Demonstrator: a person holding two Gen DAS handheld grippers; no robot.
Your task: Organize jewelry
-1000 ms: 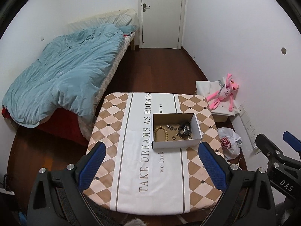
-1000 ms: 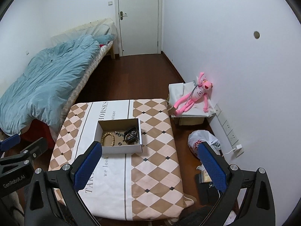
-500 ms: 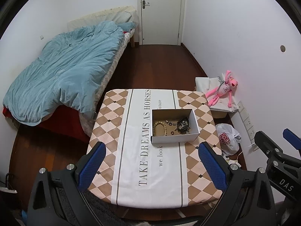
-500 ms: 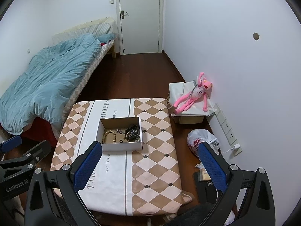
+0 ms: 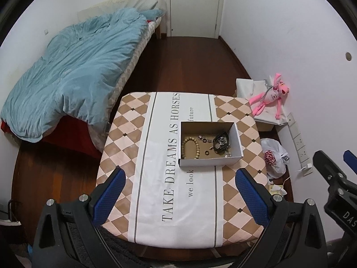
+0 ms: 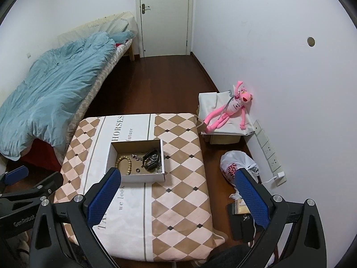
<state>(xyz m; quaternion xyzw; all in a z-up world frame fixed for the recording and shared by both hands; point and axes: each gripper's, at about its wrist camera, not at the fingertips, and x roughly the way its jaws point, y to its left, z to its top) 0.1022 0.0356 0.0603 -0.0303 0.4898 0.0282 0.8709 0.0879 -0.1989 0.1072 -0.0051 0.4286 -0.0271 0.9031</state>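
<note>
A white open cardboard box (image 5: 209,162) (image 6: 136,177) stands on the table (image 5: 156,201) (image 6: 178,201), which has a diamond-pattern cloth. In it lie a wooden bead bracelet (image 5: 190,148) (image 6: 123,164), a dark strap piece with metal chain (image 5: 221,143) (image 6: 151,159) and small rings. My left gripper (image 5: 179,197) is open and empty, high above the table's near edge. My right gripper (image 6: 176,197) is open and empty, high above the table's right half. Neither touches anything.
A bed with a blue duvet (image 5: 73,71) is at the left. A pink plush toy (image 6: 229,109) lies on a covered low box by the right wall. A white plastic bag (image 6: 236,167) and wall sockets (image 6: 267,149) are at the right. A shut door (image 6: 164,15) is at the back.
Both grippers have risen and drawn back from the table, so the table and box look smaller. Both stay open. The jewelry and box have not moved.
</note>
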